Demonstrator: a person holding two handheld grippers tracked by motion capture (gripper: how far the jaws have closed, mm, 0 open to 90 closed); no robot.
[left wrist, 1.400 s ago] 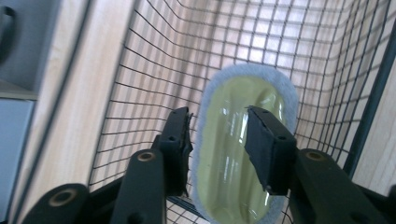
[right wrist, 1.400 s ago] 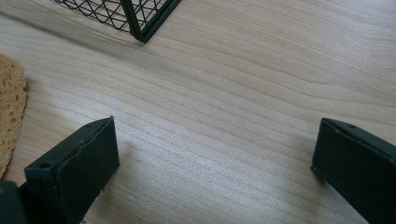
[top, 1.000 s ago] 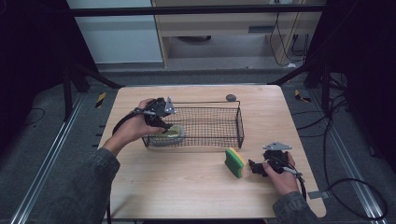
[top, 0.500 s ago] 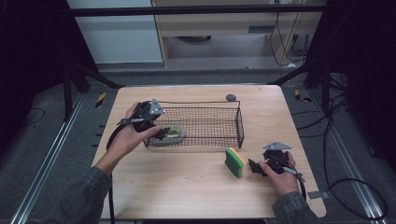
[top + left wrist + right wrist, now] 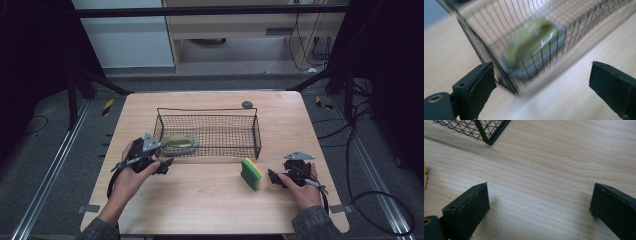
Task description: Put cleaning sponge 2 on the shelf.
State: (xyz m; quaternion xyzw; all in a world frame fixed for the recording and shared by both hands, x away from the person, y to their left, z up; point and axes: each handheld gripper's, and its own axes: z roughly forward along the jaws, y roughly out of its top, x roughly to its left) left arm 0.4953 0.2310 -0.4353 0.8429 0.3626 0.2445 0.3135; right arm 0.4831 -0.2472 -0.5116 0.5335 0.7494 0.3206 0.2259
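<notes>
Green and grey, the soap dish (image 5: pixel 179 144) already lies inside the wire basket (image 5: pixel 257 136), at its left end; the left tool (image 5: pixel 167 165), just outside, has just been opening its jaws with nothing between them. Judging by this, the yellow-green sponge (image 5: pixel 251 173) remains, near the right tool (image 5: pixel 273 176), jaws apart and empty. Pale wood surface (image 5: pixel 200 200); dark room, grey floor.

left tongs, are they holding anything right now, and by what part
Nothing is held. The left tongs stand open outside the wire basket, with the green-topped item lying inside it.
</notes>
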